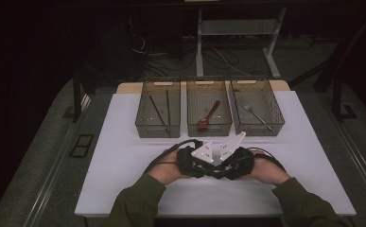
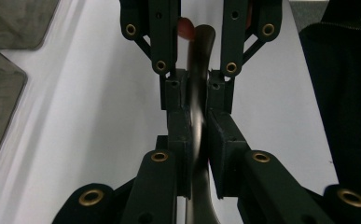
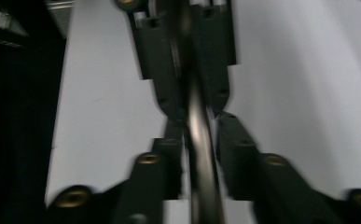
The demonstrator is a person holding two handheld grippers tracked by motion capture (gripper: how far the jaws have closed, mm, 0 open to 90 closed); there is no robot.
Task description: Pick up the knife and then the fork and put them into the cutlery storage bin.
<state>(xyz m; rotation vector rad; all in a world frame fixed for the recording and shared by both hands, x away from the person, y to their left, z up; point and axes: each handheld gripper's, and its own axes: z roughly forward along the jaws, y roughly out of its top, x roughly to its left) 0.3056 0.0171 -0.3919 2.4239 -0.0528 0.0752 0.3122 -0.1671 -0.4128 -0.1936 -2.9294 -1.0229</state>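
Plainly, the left gripper (image 2: 197, 119) is nearly closed, its pads pinching a slim dark utensil (image 2: 202, 44) that runs lengthwise between its jaws. The right gripper (image 3: 201, 126) meets it nose to nose and is closed on the same handle from the other end, so the piece hangs between the two, just above the white table (image 1: 124, 156) at its near middle. Which utensil it is I cannot tell (something small and red shows at the far end in the left gripper view, too blurred to name). It looks stiff, light and glossy, with a slight curve, so I judge it apt to twist or slide in flat pads. The surest hold would be across the straight middle of the handle, with only one gripper letting go at a time. Farther out, both hands (image 1: 169, 168) flank the grippers, and beyond them stand three clear bins in a row: chopsticks (image 1: 159, 111) in the left bin (image 1: 158, 130), a reddish spoon (image 1: 209, 116) in the middle one, and a fork (image 1: 255, 113) in the right.
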